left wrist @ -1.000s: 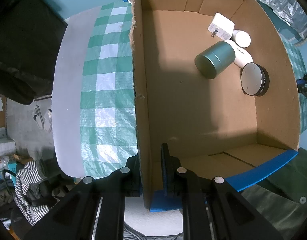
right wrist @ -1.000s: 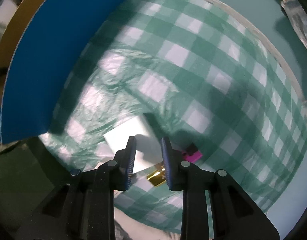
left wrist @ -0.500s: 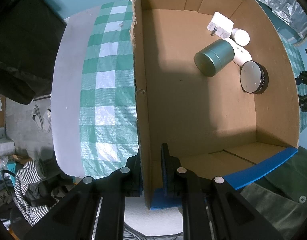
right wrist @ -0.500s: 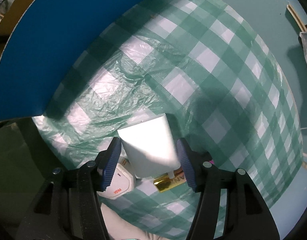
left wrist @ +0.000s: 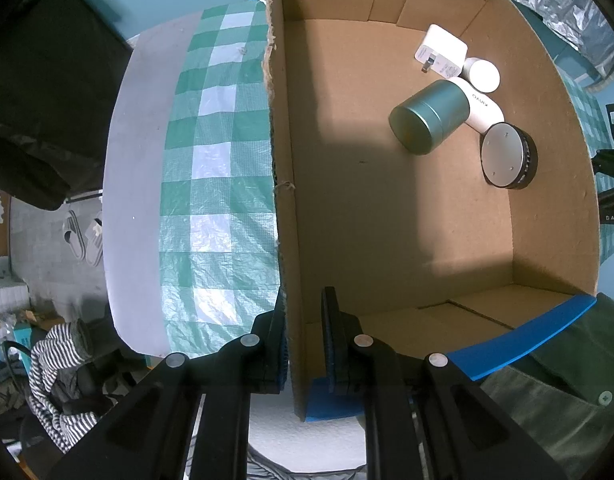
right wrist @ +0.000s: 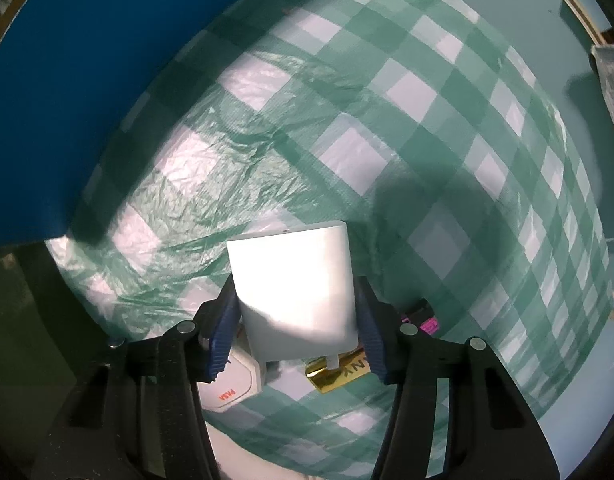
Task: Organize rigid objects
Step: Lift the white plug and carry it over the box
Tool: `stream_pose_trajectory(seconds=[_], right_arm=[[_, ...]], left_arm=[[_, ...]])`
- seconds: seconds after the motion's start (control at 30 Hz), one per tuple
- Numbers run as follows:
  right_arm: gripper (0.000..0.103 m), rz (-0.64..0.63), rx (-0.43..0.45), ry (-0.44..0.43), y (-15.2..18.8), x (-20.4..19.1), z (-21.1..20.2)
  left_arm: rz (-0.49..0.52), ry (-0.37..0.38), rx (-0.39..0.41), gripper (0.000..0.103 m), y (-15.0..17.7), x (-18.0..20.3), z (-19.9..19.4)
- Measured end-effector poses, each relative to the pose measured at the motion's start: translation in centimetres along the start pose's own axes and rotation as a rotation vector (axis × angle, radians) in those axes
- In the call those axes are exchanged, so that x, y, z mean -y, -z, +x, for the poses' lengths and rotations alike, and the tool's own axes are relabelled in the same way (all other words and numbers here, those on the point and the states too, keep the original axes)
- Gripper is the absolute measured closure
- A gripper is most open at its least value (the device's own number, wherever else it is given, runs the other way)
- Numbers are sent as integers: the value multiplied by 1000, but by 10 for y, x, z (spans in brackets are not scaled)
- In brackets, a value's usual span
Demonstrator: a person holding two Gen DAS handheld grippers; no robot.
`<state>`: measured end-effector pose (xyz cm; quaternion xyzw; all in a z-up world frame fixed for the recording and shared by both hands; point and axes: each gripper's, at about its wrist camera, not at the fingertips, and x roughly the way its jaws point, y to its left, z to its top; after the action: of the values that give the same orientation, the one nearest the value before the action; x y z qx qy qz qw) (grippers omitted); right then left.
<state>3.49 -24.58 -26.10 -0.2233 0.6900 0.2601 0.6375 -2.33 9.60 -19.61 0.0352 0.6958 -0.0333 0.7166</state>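
Cardboard box on checked cloth. Left gripper astride box's near-left wall, one finger each side. In box, far right: charger, can on its side, tube behind can, round tin right. Right gripper around white block, above cloth; plug and gold packet beneath.

Table is covered w/ green-white checked cloth. Cardboard box w/ blue outside is set on cloth. Also laid on cloth: white plug w/ red lettering, gold packet, small pink-black item, partly hidden.
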Motion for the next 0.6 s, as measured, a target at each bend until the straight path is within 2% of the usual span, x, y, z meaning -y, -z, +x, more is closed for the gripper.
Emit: stream_pose_trajectory(seconds=[0.37, 0.6], right_arm=[[52, 66, 36, -46, -4, 18, -35], [52, 71, 42, -44, -8, 21, -37]], left_arm=[[5, 2, 0, 90, -1, 1, 1], [3, 2, 6, 90, -2, 1, -2]])
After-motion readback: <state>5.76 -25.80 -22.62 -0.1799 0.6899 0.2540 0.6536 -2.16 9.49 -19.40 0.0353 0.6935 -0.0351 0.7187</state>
